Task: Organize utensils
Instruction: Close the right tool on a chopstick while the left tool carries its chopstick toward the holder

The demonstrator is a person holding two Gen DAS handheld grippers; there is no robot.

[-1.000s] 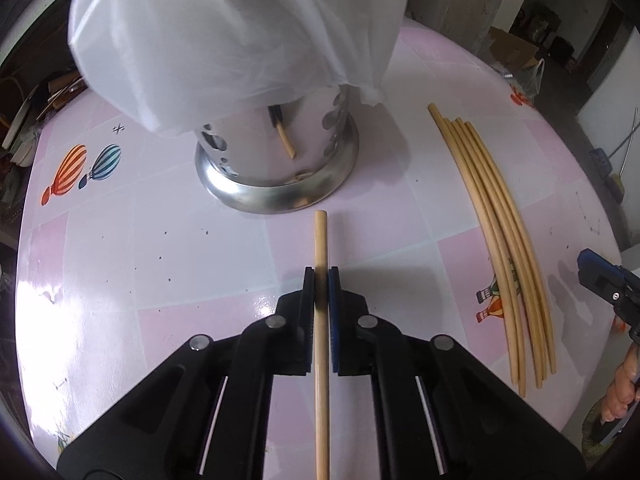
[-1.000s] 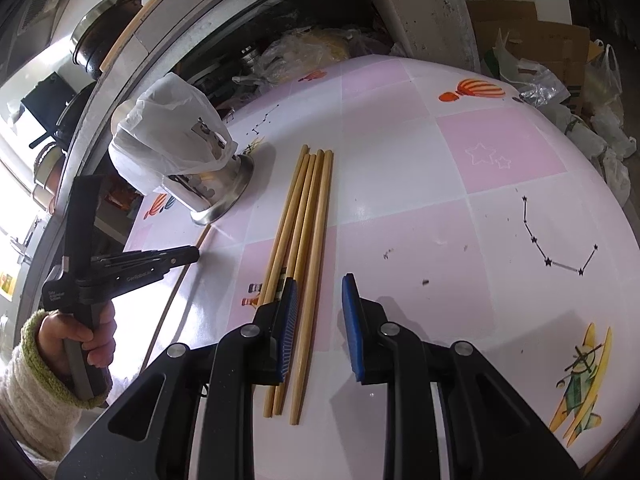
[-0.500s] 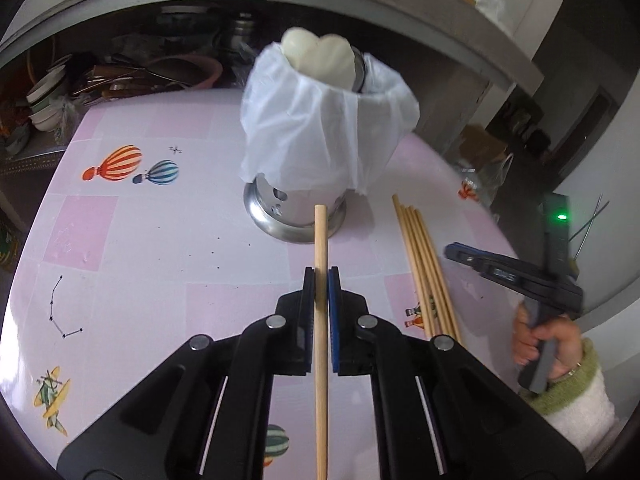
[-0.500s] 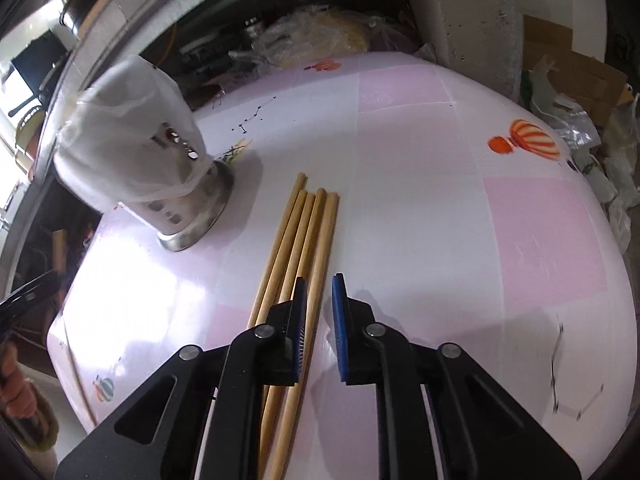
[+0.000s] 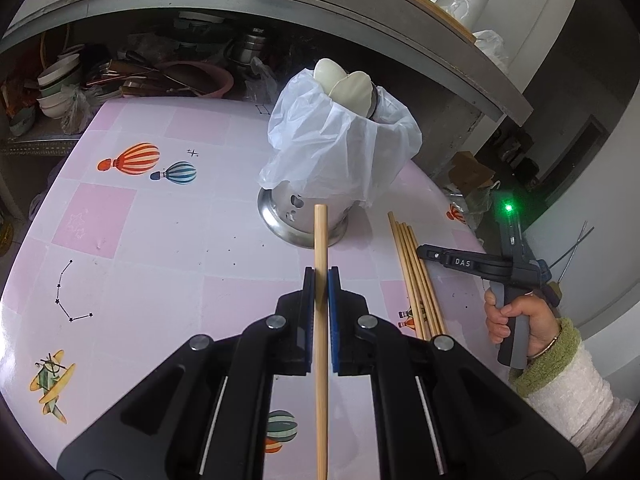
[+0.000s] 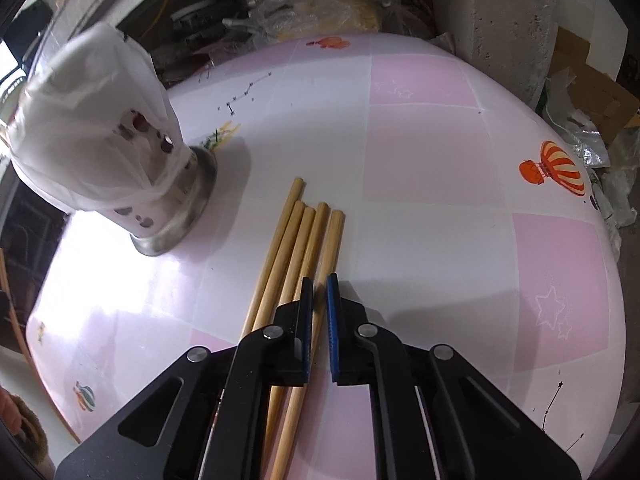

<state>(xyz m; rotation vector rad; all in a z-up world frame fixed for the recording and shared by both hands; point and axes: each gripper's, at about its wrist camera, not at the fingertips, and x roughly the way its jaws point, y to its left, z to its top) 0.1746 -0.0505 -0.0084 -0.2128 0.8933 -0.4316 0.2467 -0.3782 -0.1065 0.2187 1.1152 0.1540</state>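
The left hand-held gripper (image 5: 319, 280) is clamped on one long bamboo chopstick (image 5: 321, 320), raised above the pink tiled table (image 5: 160, 248) and aimed at the bag-draped steel utensil holder (image 5: 340, 160), likely for dropping in. The right hand-held gripper (image 6: 317, 292) is closing around another from the loose row of chopsticks (image 6: 296, 240) lying beside that holder.

"DAS" stands in white letters on the right tongs (image 5: 466, 263); nothing else is legible.

Matt wooden sticks (image 6: 296, 248), shiny metal holder (image 5: 296, 216), glossy table (image 5: 160, 240)
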